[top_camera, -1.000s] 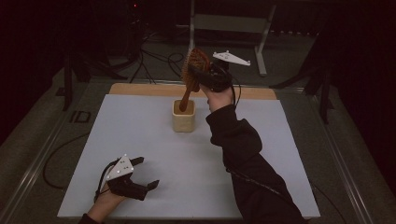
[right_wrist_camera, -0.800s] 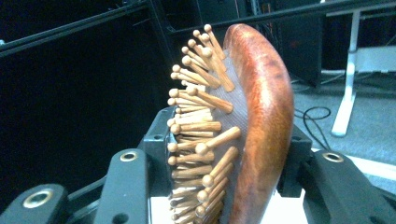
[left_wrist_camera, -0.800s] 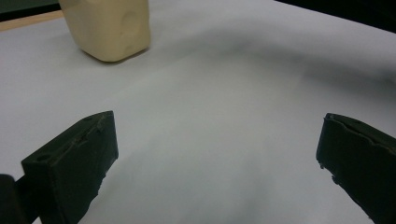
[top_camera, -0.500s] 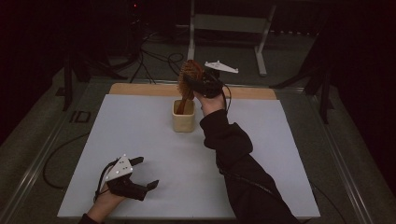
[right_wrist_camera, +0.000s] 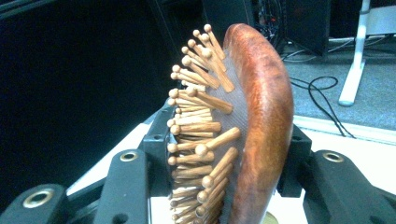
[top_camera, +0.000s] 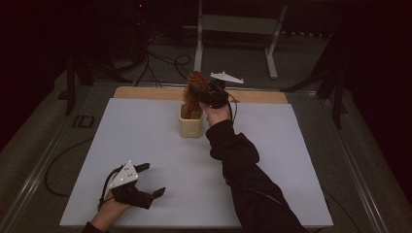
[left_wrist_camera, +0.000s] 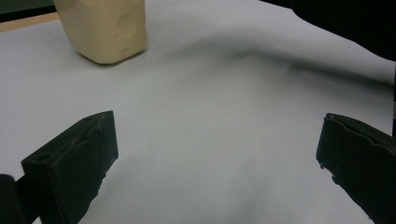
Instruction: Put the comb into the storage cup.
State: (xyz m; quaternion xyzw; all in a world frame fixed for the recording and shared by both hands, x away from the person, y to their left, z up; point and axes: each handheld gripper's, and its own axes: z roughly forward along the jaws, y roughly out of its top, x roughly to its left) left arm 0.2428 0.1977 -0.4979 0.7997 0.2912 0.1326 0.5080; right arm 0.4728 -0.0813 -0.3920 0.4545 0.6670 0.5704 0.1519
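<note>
The right gripper (top_camera: pixel 204 92) is clamped on the head of a wooden hairbrush (right_wrist_camera: pixel 243 126), one jaw against the pegged face and the other against the smooth reddish back, while the handle points down into a cream-coloured holder (top_camera: pixel 191 125) directly below the fingers. The likeliest trouble is the holder tipping: it looks light and narrow, and if the handle meets the inner wall at a slant, any sideways pull from the hand could lever it over or slide it across the white mat (top_camera: pixel 145 145). A second risk is the brush twisting in the grip, since the pegs give an uneven surface and the curved back could slip against the jaw. Letting go too high could let the head-heavy brush flop to one side and drag the holder with it. Beyond the fingers runs the wooden strip (top_camera: pixel 145 92) at the far edge of the table, fairly near the holder, so a toppled holder has little room before that edge. On the near side of the fingers the mat lies bare, giving free space to draw the hand back and upward. The left gripper (top_camera: pixel 141 187) rests on the mat well apart, jaws spread wide with nothing between them, out of the way of the right sleeve (top_camera: pixel 243 165).
</note>
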